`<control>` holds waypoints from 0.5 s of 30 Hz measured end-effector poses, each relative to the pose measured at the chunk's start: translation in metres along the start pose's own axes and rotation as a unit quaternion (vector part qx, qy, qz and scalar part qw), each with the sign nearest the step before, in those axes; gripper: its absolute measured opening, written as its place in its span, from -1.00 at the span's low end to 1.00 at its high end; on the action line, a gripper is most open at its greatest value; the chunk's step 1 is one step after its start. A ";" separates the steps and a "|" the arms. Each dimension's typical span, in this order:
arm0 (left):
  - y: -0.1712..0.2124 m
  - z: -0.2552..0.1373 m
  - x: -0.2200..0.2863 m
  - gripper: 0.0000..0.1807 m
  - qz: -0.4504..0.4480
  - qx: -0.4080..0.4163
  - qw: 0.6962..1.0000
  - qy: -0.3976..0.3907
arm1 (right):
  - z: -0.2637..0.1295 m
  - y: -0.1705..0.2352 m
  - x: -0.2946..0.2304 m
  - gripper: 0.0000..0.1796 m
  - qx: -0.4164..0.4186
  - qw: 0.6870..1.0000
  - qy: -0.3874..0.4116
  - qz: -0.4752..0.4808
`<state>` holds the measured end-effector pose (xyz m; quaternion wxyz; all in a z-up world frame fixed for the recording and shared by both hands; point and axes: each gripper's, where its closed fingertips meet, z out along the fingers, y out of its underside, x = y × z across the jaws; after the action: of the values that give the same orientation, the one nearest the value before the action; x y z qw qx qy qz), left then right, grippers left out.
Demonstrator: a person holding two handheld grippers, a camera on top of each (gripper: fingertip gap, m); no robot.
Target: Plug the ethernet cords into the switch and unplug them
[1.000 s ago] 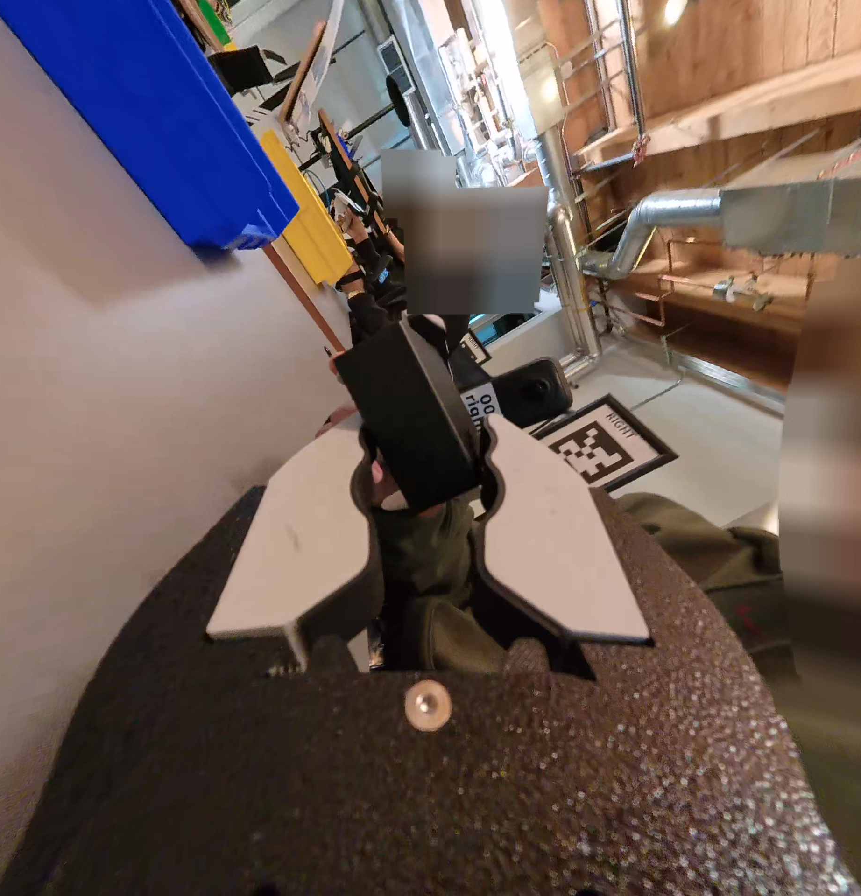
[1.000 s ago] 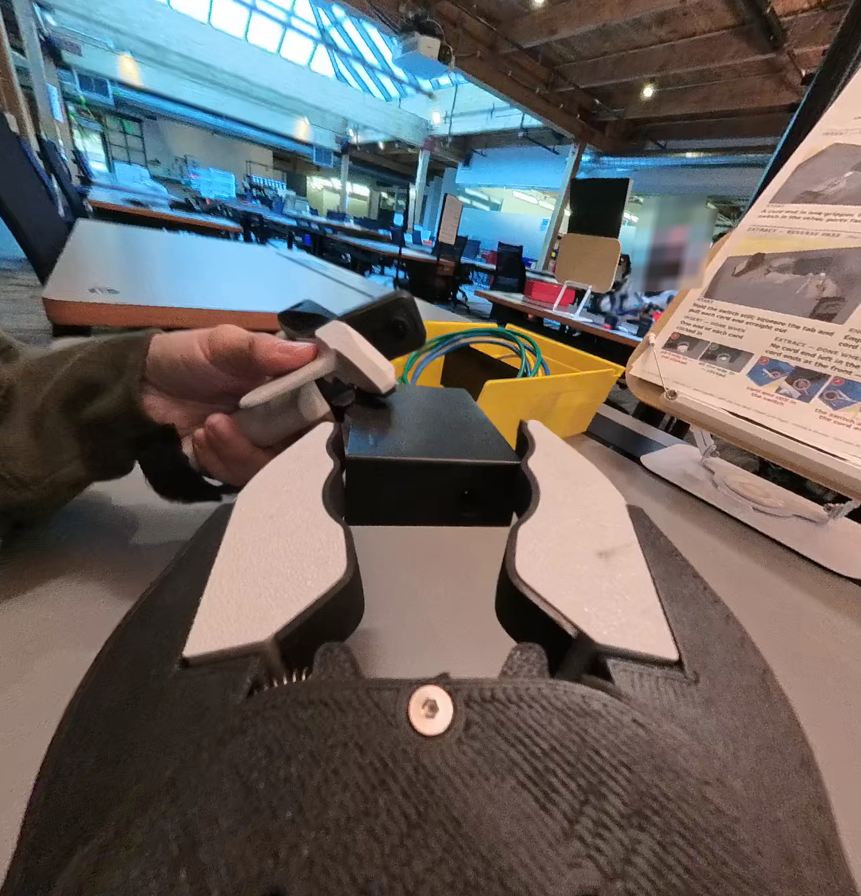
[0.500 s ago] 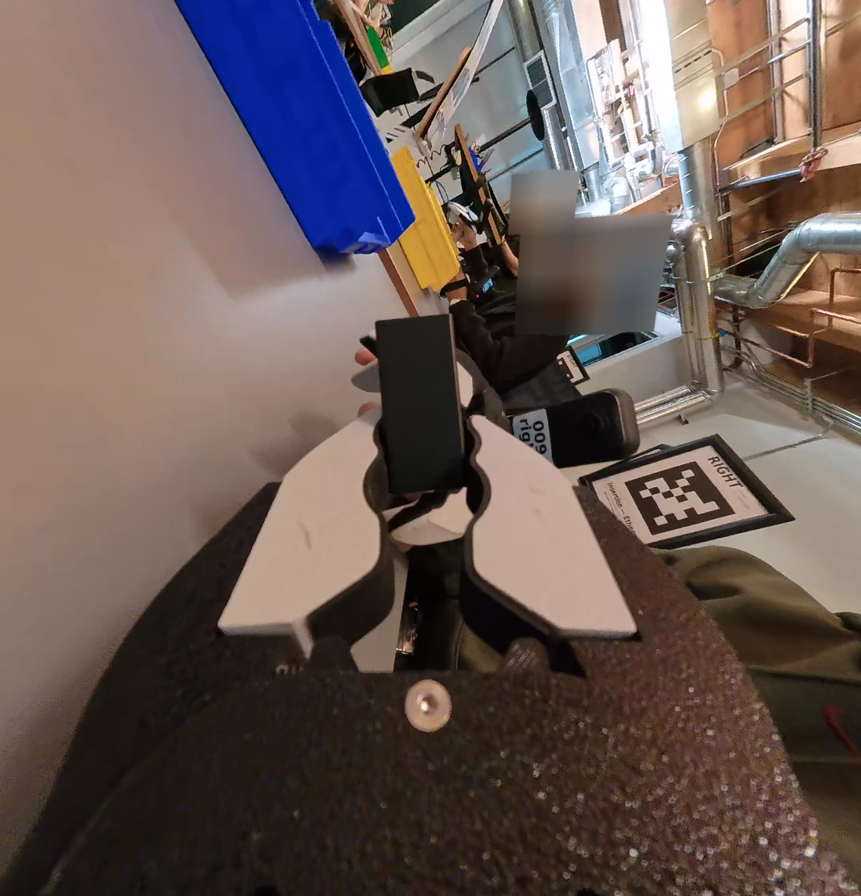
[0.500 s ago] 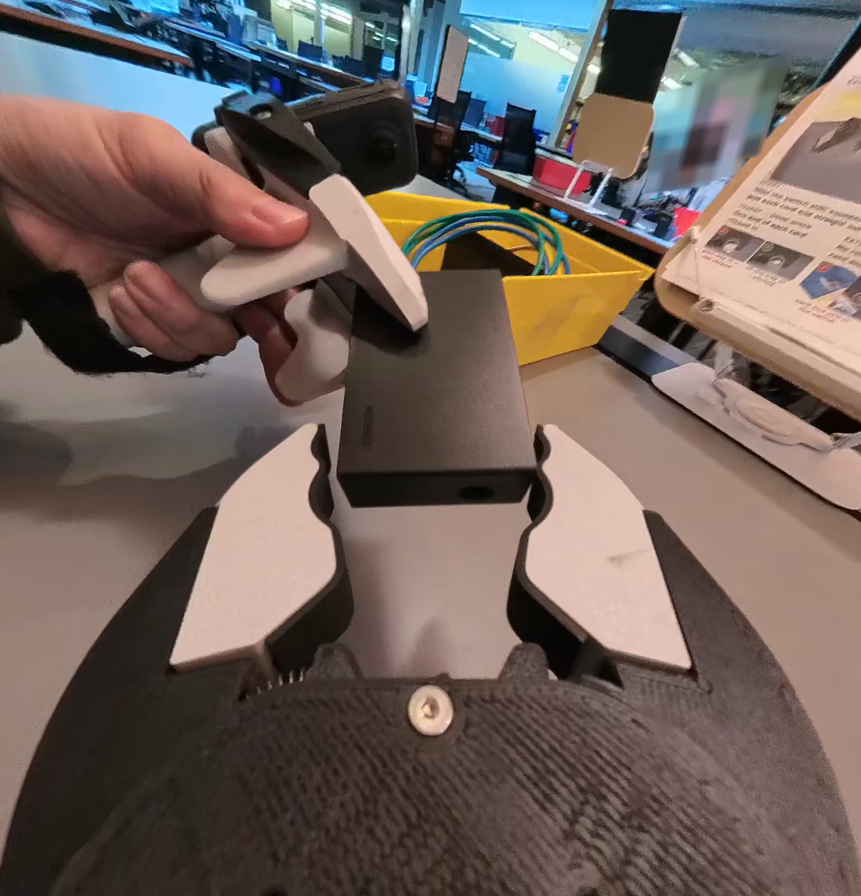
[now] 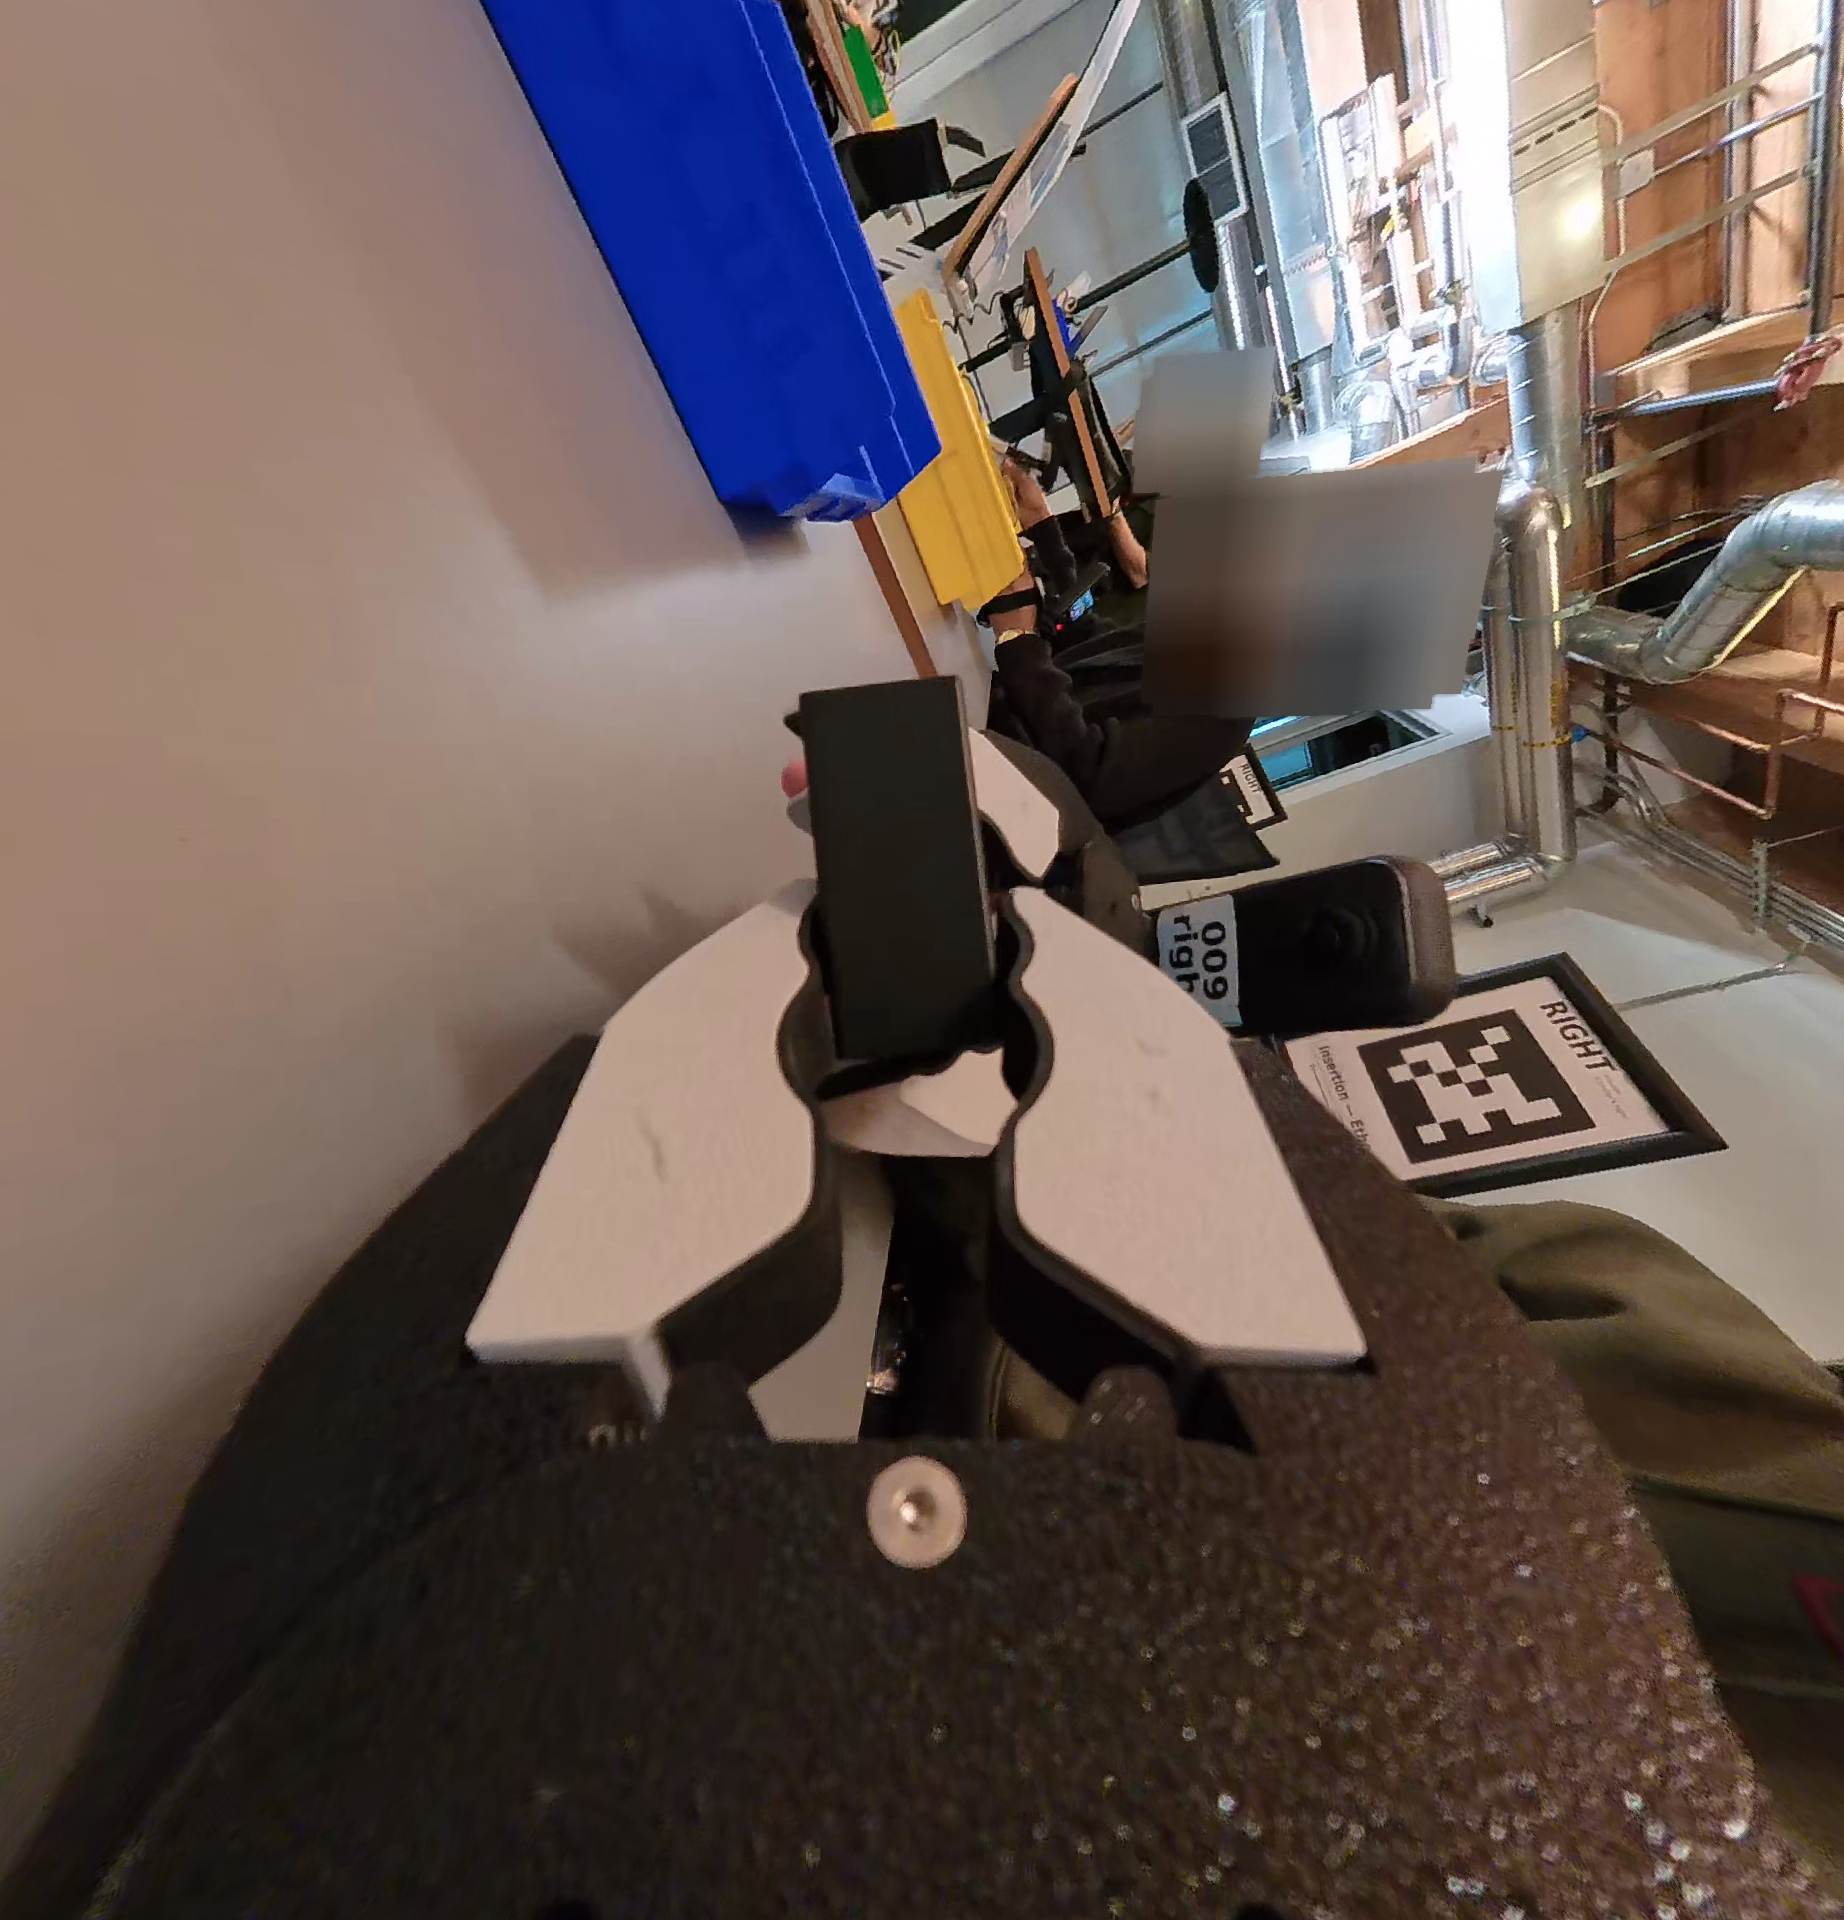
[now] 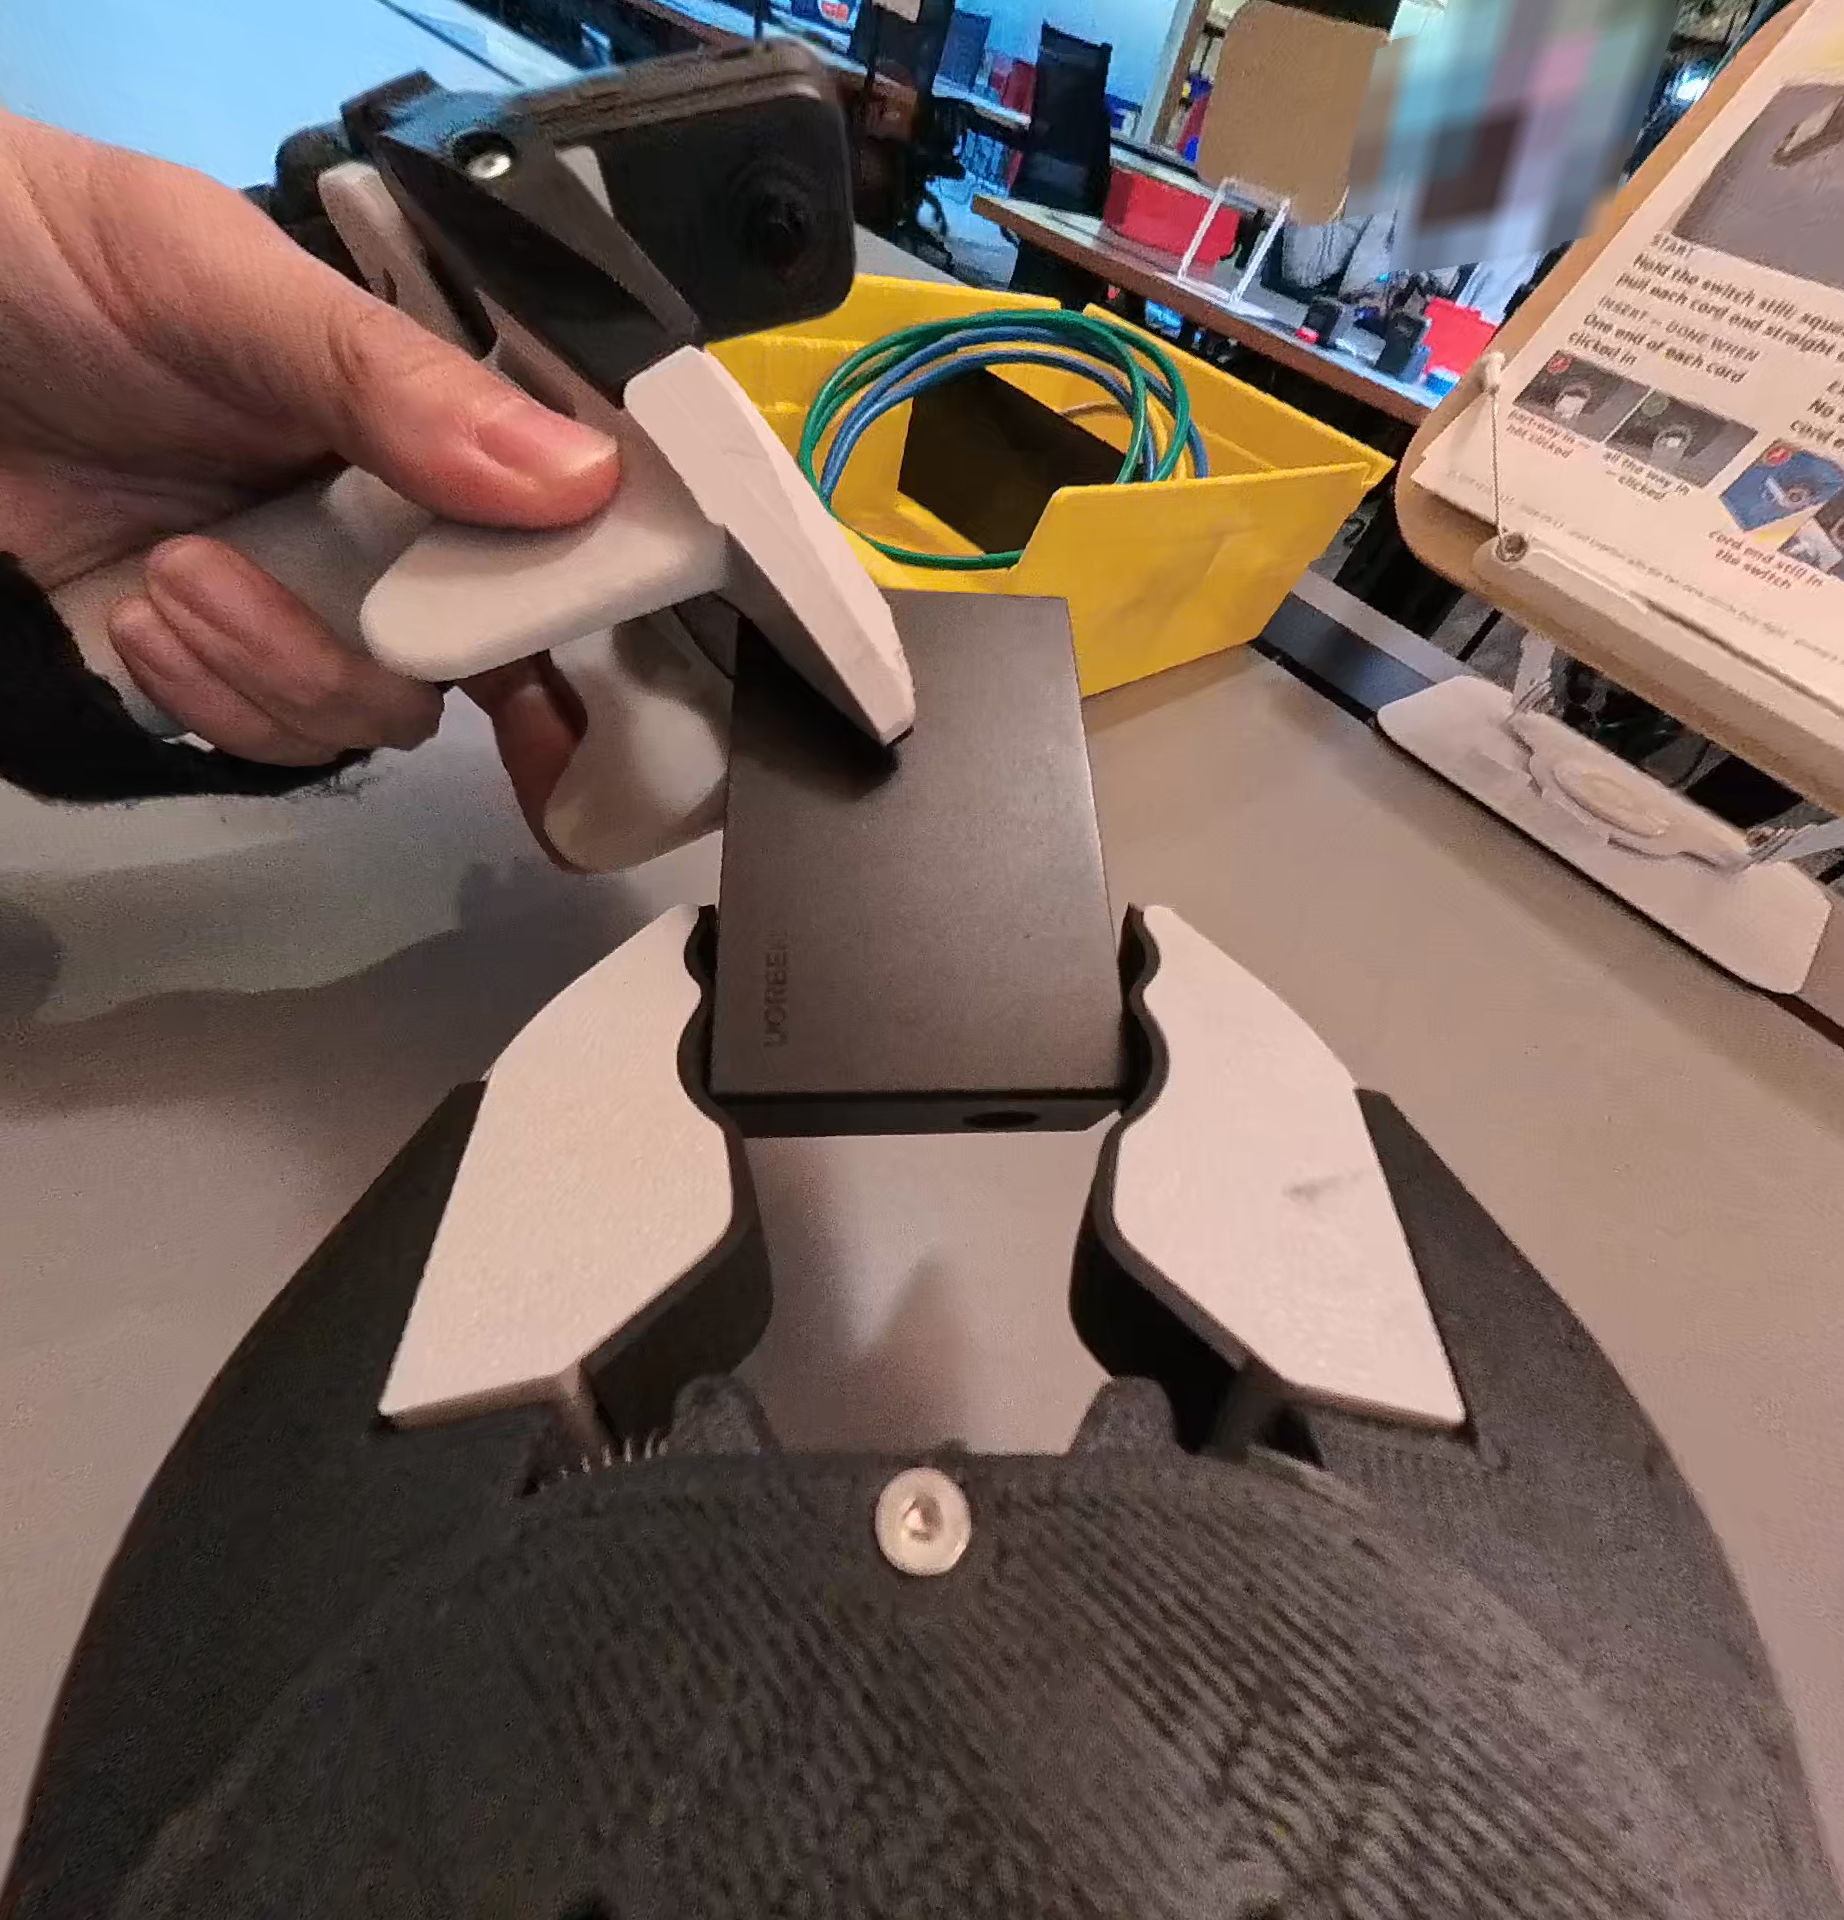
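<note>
The black switch (image 6: 913, 894) is held above the grey table between both grippers. My right gripper (image 6: 913, 997) is shut on its near end, one finger on each long side. My left gripper (image 6: 793, 665), held by a hand (image 6: 201, 416), clamps the switch's far left part from above and below. In the left wrist view the switch (image 5: 897, 883) stands edge-on between the left gripper's (image 5: 902, 956) shut fingers, with the right gripper's fingers (image 5: 1011, 821) behind it. Green and blue ethernet cords (image 6: 1001, 343) lie coiled in a yellow bin (image 6: 1209, 561) beyond the switch.
An instruction sheet on a stand (image 6: 1676, 395) is at the right. The grey table (image 6: 1469, 987) spreads around the switch. In the left wrist view a blue bin (image 5: 731, 239), a yellow bin (image 5: 949, 499) and a framed marker card (image 5: 1448, 1081) show. A person sits at a far table.
Both grippers kept hold of the switch and turned it. The right view has tipped down toward the table, and the left gripper now sits closer over the switch's top.
</note>
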<state>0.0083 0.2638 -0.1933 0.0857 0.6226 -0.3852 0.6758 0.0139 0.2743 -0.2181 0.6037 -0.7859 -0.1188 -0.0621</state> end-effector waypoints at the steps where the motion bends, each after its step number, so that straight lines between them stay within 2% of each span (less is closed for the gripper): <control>1: -0.001 0.001 0.000 -0.68 0.001 0.003 1.000 0.000 | 0.000 0.001 0.000 -0.19 -0.004 1.000 -0.002 0.011; 5: -0.003 0.003 -0.003 -0.65 0.010 0.011 1.000 -0.006 | 0.001 0.004 0.001 -0.19 -0.005 0.999 -0.006 0.038; 9: -0.005 0.003 0.001 -0.67 -0.003 0.019 1.000 0.015 | -0.002 -0.005 0.003 -0.19 0.025 0.999 0.010 0.020; 15: -0.009 0.002 0.006 -0.69 -0.052 0.036 0.995 0.071 | -0.007 -0.019 0.003 -0.19 0.105 0.994 0.007 0.026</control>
<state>0.0139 0.2668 -0.1846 0.1252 0.5947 -0.3205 0.7266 0.0123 0.2725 -0.1973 0.6853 -0.7203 -0.0997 -0.0395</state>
